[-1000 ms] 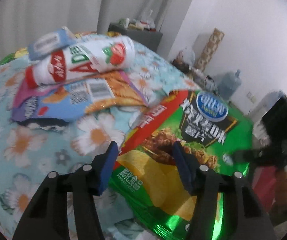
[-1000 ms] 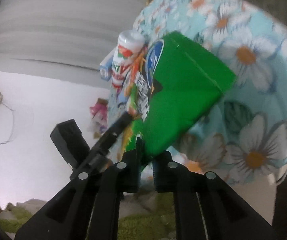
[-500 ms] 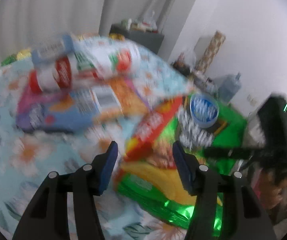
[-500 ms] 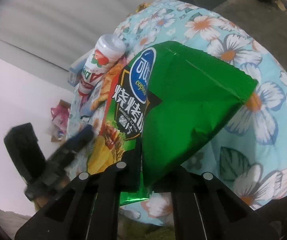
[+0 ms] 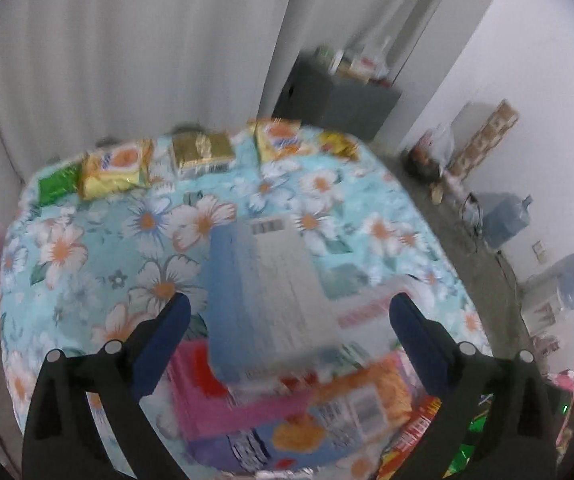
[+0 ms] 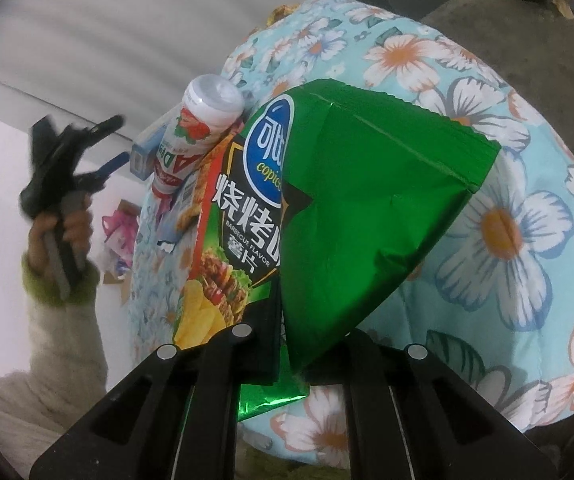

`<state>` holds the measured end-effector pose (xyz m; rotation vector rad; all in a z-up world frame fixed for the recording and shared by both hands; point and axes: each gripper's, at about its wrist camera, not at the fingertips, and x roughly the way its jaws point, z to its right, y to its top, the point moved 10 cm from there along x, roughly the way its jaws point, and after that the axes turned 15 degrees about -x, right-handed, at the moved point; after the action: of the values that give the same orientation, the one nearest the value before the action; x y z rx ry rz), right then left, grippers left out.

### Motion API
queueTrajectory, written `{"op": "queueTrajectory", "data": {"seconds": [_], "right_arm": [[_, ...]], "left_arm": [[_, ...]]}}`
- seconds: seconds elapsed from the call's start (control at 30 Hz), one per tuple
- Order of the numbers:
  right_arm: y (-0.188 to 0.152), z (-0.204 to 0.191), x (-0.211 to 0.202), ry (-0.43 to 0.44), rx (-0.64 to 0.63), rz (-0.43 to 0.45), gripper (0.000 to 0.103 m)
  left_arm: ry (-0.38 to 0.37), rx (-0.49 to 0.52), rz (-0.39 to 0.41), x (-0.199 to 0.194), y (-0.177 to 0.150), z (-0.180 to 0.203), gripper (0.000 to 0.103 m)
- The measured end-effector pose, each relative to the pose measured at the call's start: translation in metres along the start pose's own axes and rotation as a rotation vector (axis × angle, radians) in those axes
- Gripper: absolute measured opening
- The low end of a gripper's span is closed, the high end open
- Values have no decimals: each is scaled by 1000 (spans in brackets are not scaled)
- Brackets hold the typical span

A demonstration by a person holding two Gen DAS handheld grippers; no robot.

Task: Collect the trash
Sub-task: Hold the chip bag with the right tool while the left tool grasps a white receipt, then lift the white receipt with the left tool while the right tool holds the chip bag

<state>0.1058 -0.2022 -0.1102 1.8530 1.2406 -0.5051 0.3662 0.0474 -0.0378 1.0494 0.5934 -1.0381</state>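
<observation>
My right gripper (image 6: 283,320) is shut on the lower edge of a green chip bag (image 6: 367,208), which stands up from the flowered tablecloth (image 6: 507,220). Behind the bag lies a white bottle with a strawberry label (image 6: 203,120). My left gripper (image 5: 291,320) hangs over a pile of wrappers with its jaws opening wide. A blurred blue-and-white box (image 5: 267,292) shows in the gap, and the pads do not touch it. A pink wrapper (image 5: 239,396) and an orange snack bag (image 5: 351,400) lie below it. In the right wrist view the left gripper (image 6: 121,140) is raised at the left in a hand.
Several snack packets line the far edge of the table: green (image 5: 57,182), yellow (image 5: 115,168), gold (image 5: 203,152), orange (image 5: 279,140). A dark cabinet (image 5: 339,96) stands behind. Water jugs (image 5: 503,220) stand on the floor to the right.
My left gripper has lifted away from the green bag, swung over the wrapper pile, and its jaws have spread wide. My right gripper keeps its hold on the green bag, which has tilted a little.
</observation>
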Motion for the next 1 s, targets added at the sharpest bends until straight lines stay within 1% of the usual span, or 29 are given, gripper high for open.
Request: {"op": "queueTrajectory", "data": {"seconds": [0.03, 0.17, 0.33, 0.5, 0.53, 0.6, 0.67, 0.87, 1.0], "right_arm": [[0, 1, -1, 1, -1, -1, 8], [1, 1, -2, 9, -2, -4, 9], [1, 3, -3, 16, -1, -4, 10], [1, 2, -3, 20, 2, -2, 10], [0, 1, -2, 20, 3, -2, 10], [0, 1, -2, 21, 5, -1, 10], [0, 1, -2, 20, 4, -1, 11], [0, 0, -3, 23, 13, 3, 11], [0, 0, -3, 19, 20, 8, 12]], "left_arm": [[6, -22, -37, 10, 4, -4, 97], [19, -68, -131, 37, 7, -14, 97], [6, -106, -192, 57, 7, -18, 97], [20, -111, -205, 66, 4, -20, 97], [18, -113, -205, 67, 4, -20, 96], [25, -112, -204, 68, 2, -22, 89], [31, -112, -206, 68, 1, -23, 85], [38, -94, -192, 64, -1, -23, 76], [43, -81, -181, 61, -1, -23, 75]]}}
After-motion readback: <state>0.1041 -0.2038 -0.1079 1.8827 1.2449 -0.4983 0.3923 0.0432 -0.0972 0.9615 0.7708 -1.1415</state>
